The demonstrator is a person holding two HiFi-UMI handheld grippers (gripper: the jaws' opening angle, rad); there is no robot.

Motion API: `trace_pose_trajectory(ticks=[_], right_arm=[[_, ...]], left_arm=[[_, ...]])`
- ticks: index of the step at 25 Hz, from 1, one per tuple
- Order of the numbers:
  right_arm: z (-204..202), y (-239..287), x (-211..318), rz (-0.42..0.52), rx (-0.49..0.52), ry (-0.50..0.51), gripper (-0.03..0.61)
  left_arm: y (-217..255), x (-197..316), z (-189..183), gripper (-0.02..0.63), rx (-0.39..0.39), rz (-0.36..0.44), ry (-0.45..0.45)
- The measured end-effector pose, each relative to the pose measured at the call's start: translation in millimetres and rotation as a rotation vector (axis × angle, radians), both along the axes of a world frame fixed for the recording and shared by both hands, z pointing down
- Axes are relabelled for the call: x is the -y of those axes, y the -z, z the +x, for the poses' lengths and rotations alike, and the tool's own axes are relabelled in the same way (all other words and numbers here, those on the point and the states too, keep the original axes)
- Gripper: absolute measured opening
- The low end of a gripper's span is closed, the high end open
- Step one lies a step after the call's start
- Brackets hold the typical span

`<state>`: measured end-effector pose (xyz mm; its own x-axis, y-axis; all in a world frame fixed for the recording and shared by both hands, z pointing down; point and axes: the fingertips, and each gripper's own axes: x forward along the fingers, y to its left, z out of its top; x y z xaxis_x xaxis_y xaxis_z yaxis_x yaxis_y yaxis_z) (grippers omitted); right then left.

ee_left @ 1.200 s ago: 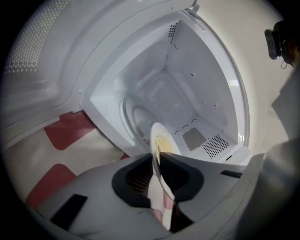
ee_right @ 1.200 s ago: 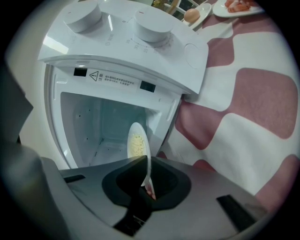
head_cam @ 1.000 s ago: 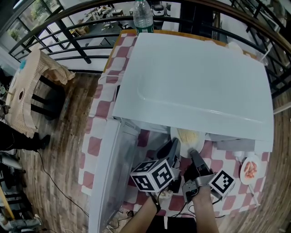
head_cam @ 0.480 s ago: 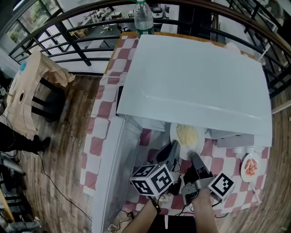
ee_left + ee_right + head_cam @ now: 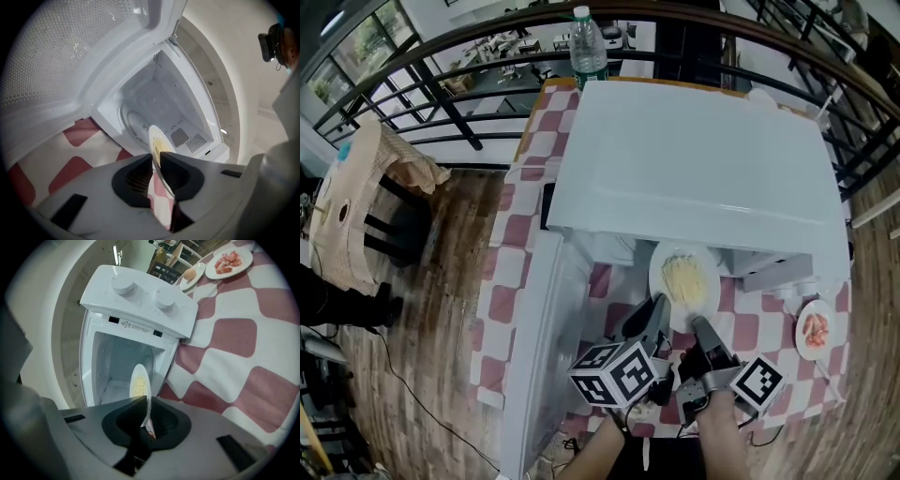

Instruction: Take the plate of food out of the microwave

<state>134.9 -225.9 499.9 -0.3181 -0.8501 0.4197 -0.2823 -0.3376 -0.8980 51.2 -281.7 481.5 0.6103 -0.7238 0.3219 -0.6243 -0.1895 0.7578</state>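
Observation:
A white plate of yellow noodles sits mostly out in front of the white microwave, above the checked tablecloth. My left gripper is shut on the plate's near left rim, and my right gripper is shut on its near right rim. In the left gripper view the plate shows edge-on between the pads of the left gripper, with the microwave cavity and glass turntable behind it. In the right gripper view the plate stands between the pads of the right gripper.
The microwave door hangs open at the left. A small plate of pink food lies on the table to the right, and a second plate beside it. A water bottle stands behind the microwave. A chair stands far left.
The plate has come out of the microwave toward me, and more of the noodles show. Both grippers have drawn back and risen with it.

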Motion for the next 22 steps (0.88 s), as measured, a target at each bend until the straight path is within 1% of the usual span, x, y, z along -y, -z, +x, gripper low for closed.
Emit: trace_pose_trajectory(ticks=[13, 22], right_arm=[[-0.5, 10.2, -24.1, 0.010, 0.000, -0.047, 0.037], [0.6, 12.0, -39.8, -0.002, 0.000, -0.039, 0.037]], left_arm=[[10.4, -21.0, 2.6, 0.067, -0.003, 0.012, -0.038], [12.2, -37.2, 2.5, 0.067, 0.001, 0.011, -0.021]])
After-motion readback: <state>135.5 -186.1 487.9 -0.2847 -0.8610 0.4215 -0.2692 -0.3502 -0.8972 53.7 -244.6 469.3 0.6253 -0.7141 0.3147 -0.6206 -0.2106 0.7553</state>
